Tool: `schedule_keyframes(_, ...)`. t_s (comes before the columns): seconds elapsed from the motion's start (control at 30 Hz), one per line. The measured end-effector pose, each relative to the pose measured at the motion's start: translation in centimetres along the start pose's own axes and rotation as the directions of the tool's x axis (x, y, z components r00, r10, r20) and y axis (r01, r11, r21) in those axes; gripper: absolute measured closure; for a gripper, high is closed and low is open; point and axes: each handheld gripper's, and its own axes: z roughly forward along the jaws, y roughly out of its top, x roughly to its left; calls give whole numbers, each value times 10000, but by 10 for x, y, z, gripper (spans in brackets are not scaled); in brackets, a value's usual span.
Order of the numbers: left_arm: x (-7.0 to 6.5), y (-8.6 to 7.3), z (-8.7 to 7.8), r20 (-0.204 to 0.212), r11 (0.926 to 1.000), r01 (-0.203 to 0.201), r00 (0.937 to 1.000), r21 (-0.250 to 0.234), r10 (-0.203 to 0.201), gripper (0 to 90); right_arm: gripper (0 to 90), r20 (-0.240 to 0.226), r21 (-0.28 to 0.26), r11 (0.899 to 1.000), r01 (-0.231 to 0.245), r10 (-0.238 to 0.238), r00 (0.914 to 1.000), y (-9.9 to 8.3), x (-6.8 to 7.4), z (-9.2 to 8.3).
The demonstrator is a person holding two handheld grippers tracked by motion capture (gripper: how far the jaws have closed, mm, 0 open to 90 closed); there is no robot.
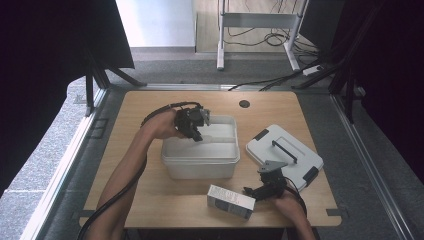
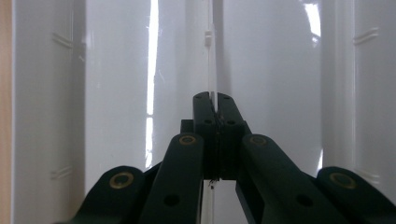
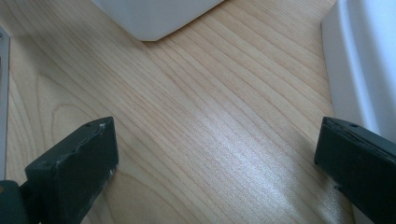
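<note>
— While my left gripper hung over the far left corner of the white tub, what do you think I had hold of?

— The thin divider that stood upright inside it?

— Yes. In the left gripper view my jaws were pinched together on its top edge, with glossy white compartments on both sides. I judged the step to be gripping that divider, and the next move called for a straight, steady pull upward so the thin sheet wouldn't bend or jam in its slots.

— And your other hand?

— My right gripper lay low near the front edge of the table, jaws spread wide over bare wood and holding nothing, between a small carton and the tub's lid, which lay flat with its black handle up.

— What was the surface like?

— Light wood grain, with a round cable hole at the far edge. Beyond it I saw grey carpet, a white desk frame with loose cables, and dark curtains on both sides.
</note>
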Motion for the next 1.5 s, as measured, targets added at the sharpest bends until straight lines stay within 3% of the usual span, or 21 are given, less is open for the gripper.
schedule_keyframes(0.17, -2, 1, -16, -328, 9992, 89, 9994, -396, -102, 890, 0, 14, -5, 10000, 1, -1, 10000, 0, 0, 0)
schedule_keyframes(0.37, -1, -2, -30, -509, 9957, 592, 9967, -714, -630, 889, 0, 6, 3, 10000, -9, 9, 10000, 0, 0, 0)
schedule_keyframes(0.4, 0, -5, -32, -613, 9938, 858, 9940, -701, -902, 889, 0, 4, 4, 10000, -12, 12, 10000, 0, 0, 0)
schedule_keyframes(0.5, 1, -8, -33, -738, 9917, 1140, 9902, -602, -1183, 889, 0, 6, 3, 10000, -12, 12, 10000, 0, 0, 0)
schedule_keyframes(0.6, 4, -14, -35, -940, 9843, 1687, 9804, -527, -1731, 889, 0, 5, 0, 10000, -9, 9, 10000, 0, 0, 0)
schedule_keyframes(0.8, 9, -31, -39, -1219, 9596, 2766, 9520, -511, -2809, 889, 0, 13, -3, 10000, -1, 1, 10000, 0, 0, 0)
schedule_keyframes(0.93, 13, -43, -42, -1359, 9394, 3380, 9296, -564, -3427, 889, 0, 18, -4, 10000, 4, -4, 10000, 0, 0, 0)
schedule_keyframes(0.97, 13, -47, -43, -1410, 9319, 3576, 9212, -612, -3628, 889, 0, 7, 5, 10000, -14, 14, 10000, 0, 0, 0)
schedule_keyframes(1.0, 14, -50, -44, -1448, 9295, 3638, 9182, -602, -3688, 889, 0, 9, 6, 10000, -10, 10, 10000, 0, 0, 0)
schedule_keyframes(1.07, 15, -57, -46, -1512, 9183, 3907, 9058, -638, -3959, 889, 0, 13, 6, 10000, -10, 10, 10000, 0, 0, 0)
schedule_keyframes(1.5, 17, -105, -60, -2059, 8234, 5561, 7976, -1127, -5669, 888, 0, 27, 5, 10000, 9, -9, 10000, 0, 0, 0)
